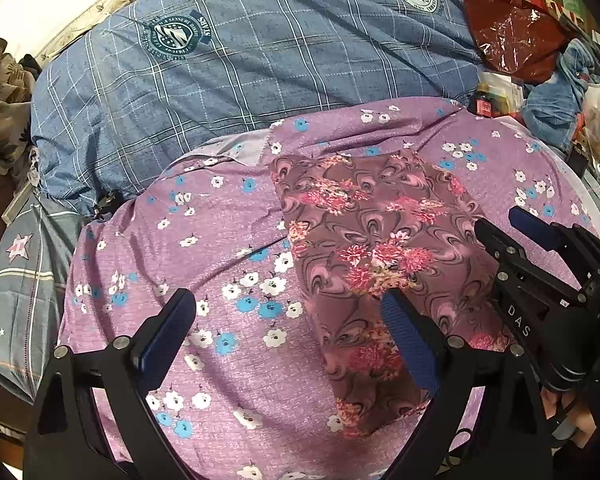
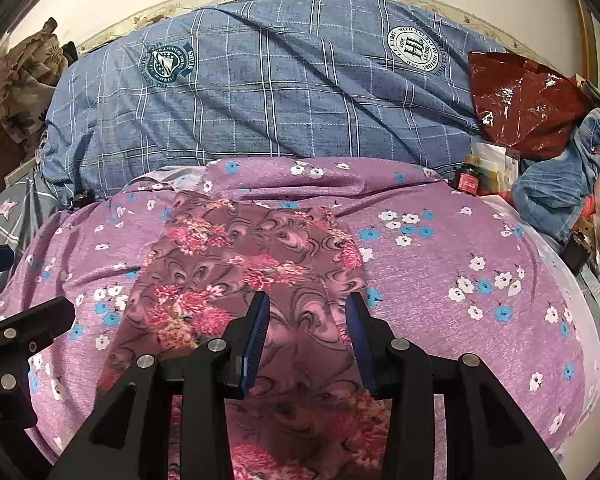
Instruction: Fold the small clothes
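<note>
A small mauve garment with pink flowers point(image 1: 372, 256) lies flat in a long folded strip on a purple flowered sheet point(image 1: 204, 240). It also shows in the right wrist view point(image 2: 240, 276). My left gripper point(image 1: 288, 308) is open and empty above the sheet, its right finger over the garment's left edge. My right gripper point(image 2: 308, 312) is open and empty just above the near half of the garment. It also shows in the left wrist view point(image 1: 512, 220), at the garment's right edge.
A blue checked duvet point(image 2: 280, 92) lies bunched behind the sheet against the wall. A red plastic bag point(image 2: 528, 100), jeans point(image 2: 556, 184) and small clutter lie at the right. A brown patterned cloth point(image 2: 24, 80) is at the far left.
</note>
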